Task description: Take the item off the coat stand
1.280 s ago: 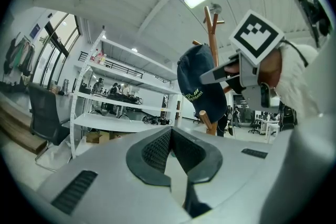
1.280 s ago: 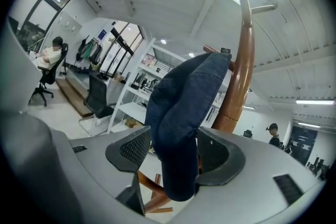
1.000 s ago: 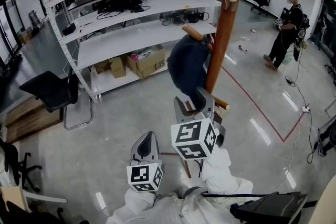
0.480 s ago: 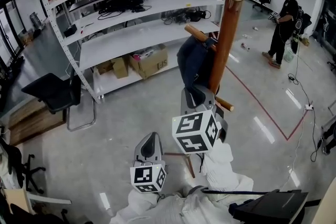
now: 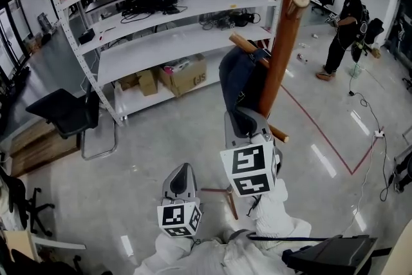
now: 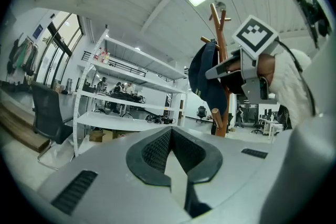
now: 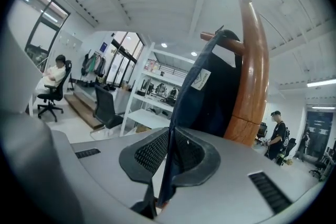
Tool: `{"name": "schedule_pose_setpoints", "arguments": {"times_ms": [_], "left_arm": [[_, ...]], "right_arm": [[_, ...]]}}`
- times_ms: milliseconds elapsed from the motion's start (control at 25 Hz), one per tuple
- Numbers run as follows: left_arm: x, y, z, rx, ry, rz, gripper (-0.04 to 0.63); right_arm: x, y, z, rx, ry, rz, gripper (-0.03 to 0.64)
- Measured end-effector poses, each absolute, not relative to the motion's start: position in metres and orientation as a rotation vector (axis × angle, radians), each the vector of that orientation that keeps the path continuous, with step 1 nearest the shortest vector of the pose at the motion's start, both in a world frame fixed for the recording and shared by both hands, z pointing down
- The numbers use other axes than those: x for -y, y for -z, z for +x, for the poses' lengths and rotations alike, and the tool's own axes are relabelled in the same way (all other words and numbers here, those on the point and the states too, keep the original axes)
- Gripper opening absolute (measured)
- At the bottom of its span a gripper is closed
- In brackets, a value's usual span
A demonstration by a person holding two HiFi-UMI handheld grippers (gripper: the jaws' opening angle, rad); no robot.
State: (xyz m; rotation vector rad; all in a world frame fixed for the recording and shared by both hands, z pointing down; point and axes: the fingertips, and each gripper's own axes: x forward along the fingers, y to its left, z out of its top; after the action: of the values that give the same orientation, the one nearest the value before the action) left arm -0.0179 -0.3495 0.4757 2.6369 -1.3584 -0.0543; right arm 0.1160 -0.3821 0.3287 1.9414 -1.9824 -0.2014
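Observation:
A dark blue garment hangs from a wooden peg of the brown coat stand. My right gripper is at its lower edge. In the right gripper view the garment drops along the pole, and its edge runs down between the closing jaws of the right gripper, which pinch it. My left gripper hangs lower left, away from the stand. In the left gripper view the left gripper is shut on nothing, with the garment ahead.
White metal shelving with cables and cardboard boxes stands behind the stand. A black chair is at the left. A person stands at the far right beyond a red floor line. A short lower peg juts out near my right gripper.
My right gripper's jaws have closed onto the garment's lower edge. The left gripper has hardly moved. The person at the back right has shifted a little.

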Motion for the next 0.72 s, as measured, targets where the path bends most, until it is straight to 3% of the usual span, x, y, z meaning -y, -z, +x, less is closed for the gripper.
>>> {"name": "schedule_pose_setpoints", "arguments": {"times_ms": [720], "left_arm": [[0.354,-0.468,-0.007,1.392,0.089,2.637,0.002]], "right_arm": [[0.379,-0.305,0.098,2.142,0.264,1.827,0.035]]}}
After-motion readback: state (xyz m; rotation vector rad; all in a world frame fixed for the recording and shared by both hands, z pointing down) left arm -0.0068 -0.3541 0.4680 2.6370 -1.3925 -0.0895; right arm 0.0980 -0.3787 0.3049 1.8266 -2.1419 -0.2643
